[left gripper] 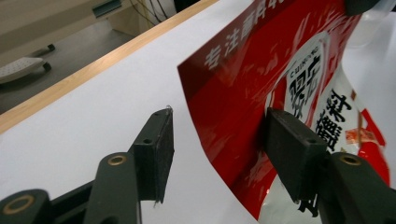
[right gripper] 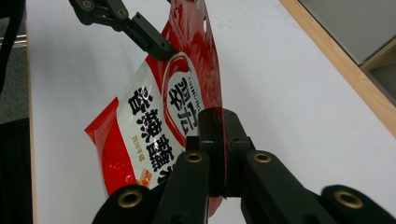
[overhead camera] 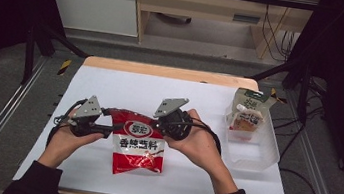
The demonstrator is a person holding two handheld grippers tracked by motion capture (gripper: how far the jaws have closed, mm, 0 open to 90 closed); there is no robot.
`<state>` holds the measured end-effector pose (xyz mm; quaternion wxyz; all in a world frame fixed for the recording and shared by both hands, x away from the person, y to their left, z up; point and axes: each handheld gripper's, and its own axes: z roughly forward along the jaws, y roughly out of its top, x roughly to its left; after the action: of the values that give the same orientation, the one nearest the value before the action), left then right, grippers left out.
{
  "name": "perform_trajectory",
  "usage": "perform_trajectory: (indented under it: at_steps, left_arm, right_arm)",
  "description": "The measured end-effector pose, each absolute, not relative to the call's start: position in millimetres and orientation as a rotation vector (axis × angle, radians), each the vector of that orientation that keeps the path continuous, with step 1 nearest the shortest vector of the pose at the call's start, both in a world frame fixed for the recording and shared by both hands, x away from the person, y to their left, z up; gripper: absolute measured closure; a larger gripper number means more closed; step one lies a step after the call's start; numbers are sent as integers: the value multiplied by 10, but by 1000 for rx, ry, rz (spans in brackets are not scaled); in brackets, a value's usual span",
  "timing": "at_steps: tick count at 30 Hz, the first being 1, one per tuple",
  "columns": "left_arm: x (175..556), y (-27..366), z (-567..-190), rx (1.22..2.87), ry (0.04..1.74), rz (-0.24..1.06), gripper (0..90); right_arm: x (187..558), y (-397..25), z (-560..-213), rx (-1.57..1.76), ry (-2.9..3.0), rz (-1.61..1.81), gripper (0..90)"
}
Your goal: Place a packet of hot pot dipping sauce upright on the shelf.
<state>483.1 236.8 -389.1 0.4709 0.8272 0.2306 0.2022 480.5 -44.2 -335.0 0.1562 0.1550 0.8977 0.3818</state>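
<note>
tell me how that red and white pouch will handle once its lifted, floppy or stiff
Probably floppy: the red and white pouch curves between the grippers. Its glossy film may be slippery, so the right gripper, shut on its edge, needs a firm pinch. The left gripper is open astride the other edge.

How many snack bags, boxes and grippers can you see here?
Red and white bag: 1, held at its top between the left gripper and right gripper
Green-topped bag: 1, standing in the box
Clear plastic box: 1
Grippers: 2
Total: 5
</note>
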Motion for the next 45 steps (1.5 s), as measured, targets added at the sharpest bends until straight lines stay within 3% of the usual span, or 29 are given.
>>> perform_trajectory:
  at_steps: [9, 24, 35, 45]
  left_arm:
    - [4828, 2383, -3866, 2022, 543, 447, 499]
    - [4735, 2344, -3691, 1983, 506, 371, 881]
    - [4639, 2277, -3554, 2010, 441, 425, 894]
    - [4602, 2233, -3534, 2015, 403, 433, 895]
  right_arm:
    - [4829, -415, -3285, 437, 2570, 1125, 900]
    - [4811, -515, -3198, 449, 2559, 1121, 900]
    - [4768, -560, -3157, 417, 2580, 1066, 890]
    - [4789, -500, -3190, 354, 2661, 928, 795]
